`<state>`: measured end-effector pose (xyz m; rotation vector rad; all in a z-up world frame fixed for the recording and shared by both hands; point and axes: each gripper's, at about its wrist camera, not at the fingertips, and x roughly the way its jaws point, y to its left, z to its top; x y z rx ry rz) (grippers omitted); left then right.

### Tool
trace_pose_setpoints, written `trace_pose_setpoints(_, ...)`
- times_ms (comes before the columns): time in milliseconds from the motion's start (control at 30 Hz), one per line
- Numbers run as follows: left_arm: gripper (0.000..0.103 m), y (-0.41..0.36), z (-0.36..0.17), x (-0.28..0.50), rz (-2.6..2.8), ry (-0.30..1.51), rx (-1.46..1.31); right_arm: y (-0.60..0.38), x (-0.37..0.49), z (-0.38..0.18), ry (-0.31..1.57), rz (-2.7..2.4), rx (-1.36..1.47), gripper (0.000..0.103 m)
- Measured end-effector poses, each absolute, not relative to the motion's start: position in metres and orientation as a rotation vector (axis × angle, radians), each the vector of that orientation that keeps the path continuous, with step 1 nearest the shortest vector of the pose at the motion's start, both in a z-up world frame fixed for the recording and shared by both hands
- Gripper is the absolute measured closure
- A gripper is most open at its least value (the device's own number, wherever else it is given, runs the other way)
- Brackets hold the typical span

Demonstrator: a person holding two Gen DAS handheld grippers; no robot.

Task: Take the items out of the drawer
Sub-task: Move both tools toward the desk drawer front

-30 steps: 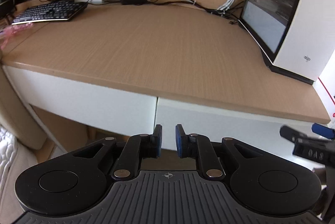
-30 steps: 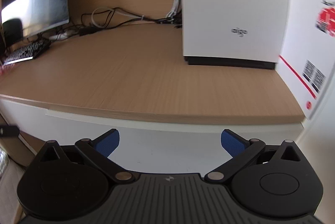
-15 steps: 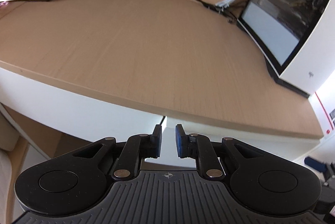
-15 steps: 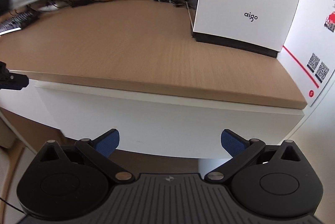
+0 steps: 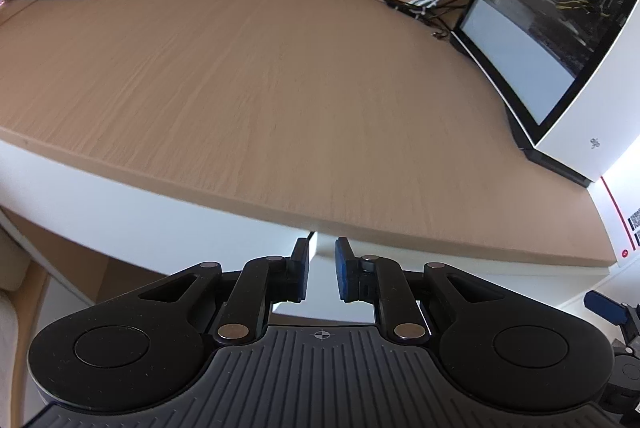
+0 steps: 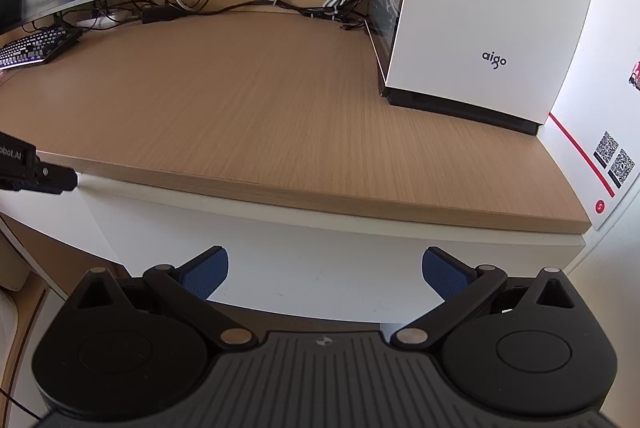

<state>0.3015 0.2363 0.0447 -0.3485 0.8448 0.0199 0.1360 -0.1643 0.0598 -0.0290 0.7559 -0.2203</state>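
Left gripper (image 5: 322,270), nearly closed and empty, faced the shut white drawer (image 6: 320,252); right gripper (image 6: 325,268) gaped wide, empty; hooking the drawer's underside edge squarely seemed wise.

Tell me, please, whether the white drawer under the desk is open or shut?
Shut: the white drawer front sits flush under the desk edge, with no interior showing.

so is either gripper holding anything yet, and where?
Nothing held. Left gripper is shut on nothing; right gripper is open, facing the closed white drawer front.
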Motion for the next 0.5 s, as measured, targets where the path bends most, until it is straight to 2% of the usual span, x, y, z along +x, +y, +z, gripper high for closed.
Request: trace_pose_setpoints(500, 0.087, 0.229, 0.041, 0.322, -0.007, 0.892, -0.303, -0.176, 0.148, 0.056, 0.752, -0.280, 0.015, 0.000)
